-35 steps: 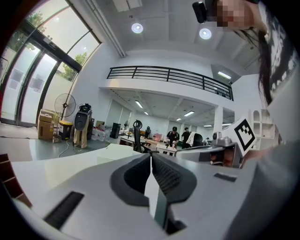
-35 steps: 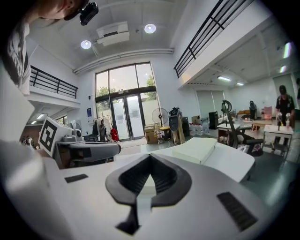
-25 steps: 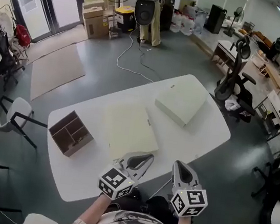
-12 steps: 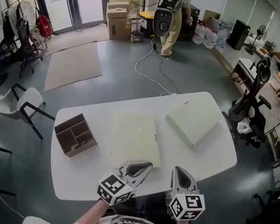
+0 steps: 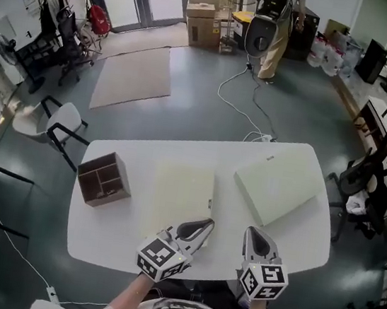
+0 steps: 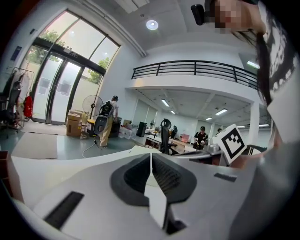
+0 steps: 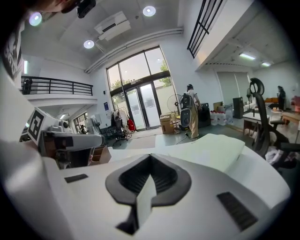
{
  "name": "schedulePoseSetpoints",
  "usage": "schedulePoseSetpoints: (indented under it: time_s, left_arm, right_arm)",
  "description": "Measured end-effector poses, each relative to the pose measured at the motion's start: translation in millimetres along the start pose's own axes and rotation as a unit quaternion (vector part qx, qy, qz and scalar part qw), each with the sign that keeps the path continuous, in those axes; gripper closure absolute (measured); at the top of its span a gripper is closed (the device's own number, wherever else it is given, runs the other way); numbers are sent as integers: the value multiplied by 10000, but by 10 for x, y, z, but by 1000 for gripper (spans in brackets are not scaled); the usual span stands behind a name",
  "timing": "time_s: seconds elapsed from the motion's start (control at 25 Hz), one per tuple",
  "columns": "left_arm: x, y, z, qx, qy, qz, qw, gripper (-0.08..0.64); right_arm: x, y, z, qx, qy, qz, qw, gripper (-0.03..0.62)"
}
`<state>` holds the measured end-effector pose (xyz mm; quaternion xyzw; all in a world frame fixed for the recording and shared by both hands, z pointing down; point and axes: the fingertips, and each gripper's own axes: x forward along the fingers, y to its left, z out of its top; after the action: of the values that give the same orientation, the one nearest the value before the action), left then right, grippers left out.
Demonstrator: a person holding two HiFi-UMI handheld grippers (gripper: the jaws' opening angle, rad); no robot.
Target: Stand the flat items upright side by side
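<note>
Middle cream board [image 5: 182, 195] and right cream board [image 5: 275, 187] lying flat on white table [image 5: 107, 234], brown box [image 5: 104, 179] at left, left gripper [image 5: 203, 226] and right gripper [image 5: 254, 232] both closed tight, holding nothing

On the tabletop [image 5: 95, 243] three things lie in a row. The open compartment box [image 5: 104, 179] sits at the left end, the thin flat panel [image 5: 182, 197] lies in the middle, and the thick flat box [image 5: 274, 189] lies at the right, turned at an angle. All three are apart from one another.

The left hand-held gripper [image 5: 203, 226] is over the near edge at the panel's near right corner. The right hand-held gripper [image 5: 254, 235] is beside it, before the thick box.

On the floor, a chair [image 5: 55, 124] stands left of the tabletop, a rug [image 5: 133, 77] lies behind, and an office chair [image 5: 378, 162] stands to the right.
</note>
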<state>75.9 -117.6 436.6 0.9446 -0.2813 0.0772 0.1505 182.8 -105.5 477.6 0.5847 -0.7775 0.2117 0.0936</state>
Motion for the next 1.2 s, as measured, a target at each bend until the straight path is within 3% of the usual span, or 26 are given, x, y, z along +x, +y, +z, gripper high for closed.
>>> schedulePoseSetpoints:
  time_s: [0.36, 0.52, 0.72, 0.88, 1.08, 1.2]
  left_arm:
    - [529, -1, -5, -213, 161, 611, 9978, 540]
    - [783, 68, -58, -440, 215, 650, 9967, 540]
    - [1092, 270, -207, -346, 529, 737, 9953, 536]
    - [1329, 479, -319, -367, 722, 735, 9940, 433]
    - [1643, 742, -507, -428, 1098, 683, 9907, 375]
    - [1849, 916, -647, -609, 1304, 613, 9877, 309]
  right_arm:
    - [141, -860, -36, 177, 283, 176, 9993, 594]
    - [220, -1204, -85, 285, 391, 183, 9987, 594]
    - [305, -1675, -95, 325, 393, 26, 9987, 594]
    - [389, -2142, -110, 612, 383, -243, 9971, 592]
    - [497, -2790, -188, 1335, 387, -543, 9888, 511]
    - [590, -3129, -247, 1757, 438, -615, 9815, 410]
